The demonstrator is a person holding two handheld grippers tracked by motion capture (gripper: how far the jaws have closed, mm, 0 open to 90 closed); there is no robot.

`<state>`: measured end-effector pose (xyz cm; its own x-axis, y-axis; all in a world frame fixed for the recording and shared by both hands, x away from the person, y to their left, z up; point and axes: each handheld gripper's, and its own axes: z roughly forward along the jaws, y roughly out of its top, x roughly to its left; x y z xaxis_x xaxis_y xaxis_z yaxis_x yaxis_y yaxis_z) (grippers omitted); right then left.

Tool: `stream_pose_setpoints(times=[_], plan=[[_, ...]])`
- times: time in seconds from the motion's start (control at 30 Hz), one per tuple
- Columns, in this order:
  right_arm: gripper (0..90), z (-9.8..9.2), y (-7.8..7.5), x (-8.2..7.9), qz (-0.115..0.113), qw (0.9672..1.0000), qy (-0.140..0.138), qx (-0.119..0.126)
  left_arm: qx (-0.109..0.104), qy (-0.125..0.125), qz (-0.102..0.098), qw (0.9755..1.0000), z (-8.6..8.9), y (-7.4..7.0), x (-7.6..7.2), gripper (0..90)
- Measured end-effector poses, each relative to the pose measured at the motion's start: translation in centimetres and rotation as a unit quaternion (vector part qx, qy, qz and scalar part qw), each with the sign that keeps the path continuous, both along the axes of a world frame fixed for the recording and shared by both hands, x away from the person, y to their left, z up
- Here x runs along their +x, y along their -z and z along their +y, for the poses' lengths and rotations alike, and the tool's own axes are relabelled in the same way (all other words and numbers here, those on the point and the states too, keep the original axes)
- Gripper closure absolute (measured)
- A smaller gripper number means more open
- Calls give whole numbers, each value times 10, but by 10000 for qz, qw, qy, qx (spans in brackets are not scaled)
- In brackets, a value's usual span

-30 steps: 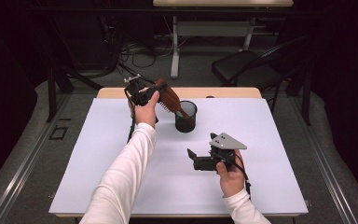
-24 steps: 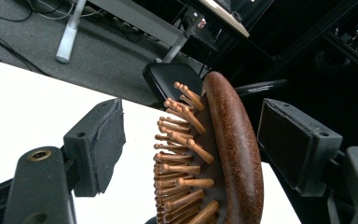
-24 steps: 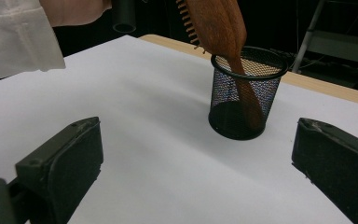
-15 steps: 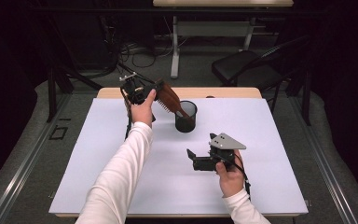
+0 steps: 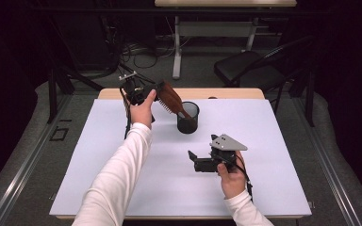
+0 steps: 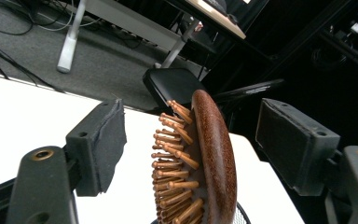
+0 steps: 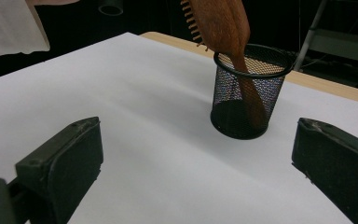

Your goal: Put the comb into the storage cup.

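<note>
Spread jaws of the left gripper (image 6: 191, 154) flank the brown wooden paddle hairbrush (image 6: 200, 163) without pressing it, having just been closing. Its handle stands in the black mesh cup (image 7: 247, 91). Nearby, the right gripper (image 7: 196, 172) gapes over the white table (image 7: 135, 116).

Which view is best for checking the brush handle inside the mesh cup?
Right gripper view: the wooden hairbrush handle shows through the black mesh cup, leaning on its rim. High view has brush and cup small, with the handle entering the cup. Left gripper view shows the brush head and a sliver of cup rim.
</note>
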<state>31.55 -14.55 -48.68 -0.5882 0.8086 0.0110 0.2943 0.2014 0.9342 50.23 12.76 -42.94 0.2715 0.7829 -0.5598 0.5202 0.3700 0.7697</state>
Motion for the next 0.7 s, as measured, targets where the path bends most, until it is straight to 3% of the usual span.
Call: stream_pose_setpoints(times=[0.7], plan=[[18,0,0,0,-21,10000,-3,-12,-2,111,27,9999,6,-6,-4,271]])
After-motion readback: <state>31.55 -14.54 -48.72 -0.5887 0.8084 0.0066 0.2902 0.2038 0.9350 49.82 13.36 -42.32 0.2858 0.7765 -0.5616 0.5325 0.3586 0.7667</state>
